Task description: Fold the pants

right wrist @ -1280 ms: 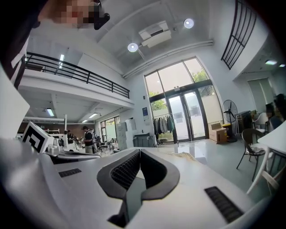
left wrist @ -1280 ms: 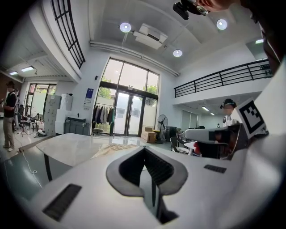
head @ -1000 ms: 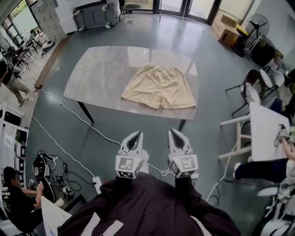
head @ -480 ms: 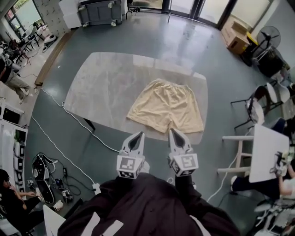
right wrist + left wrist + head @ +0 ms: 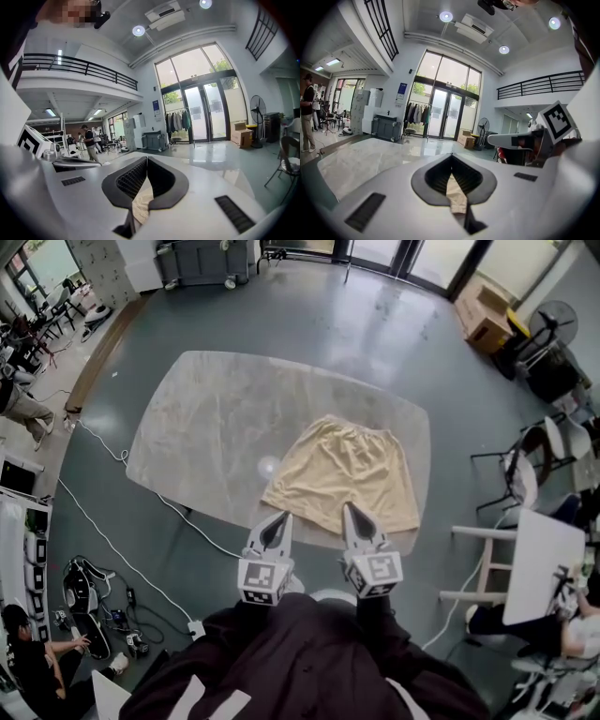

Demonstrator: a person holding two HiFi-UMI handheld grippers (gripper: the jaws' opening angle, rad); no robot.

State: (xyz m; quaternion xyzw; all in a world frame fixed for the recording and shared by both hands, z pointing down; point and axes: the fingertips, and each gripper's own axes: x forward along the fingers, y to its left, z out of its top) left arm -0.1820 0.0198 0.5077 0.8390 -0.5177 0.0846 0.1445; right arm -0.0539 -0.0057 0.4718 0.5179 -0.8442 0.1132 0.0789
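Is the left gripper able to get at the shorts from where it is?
Probably yes: nothing lies between the left gripper and the shorts, which lie flat at the near edge of the table. Its jaws are shut, so they must open first.

The pants point(image 5: 342, 474) look like soft matt beige cloth, kinda crinkly at the waistband. The table point(image 5: 216, 427) has a pale stone-look top, smooth and shiny enough to catch glare. The grey floor point(image 5: 375, 334) is polished and glossy too. The left gripper point(image 5: 278, 516) and right gripper point(image 5: 349, 508) are smooth white plastic with black ribbed pads point(image 5: 438, 175).
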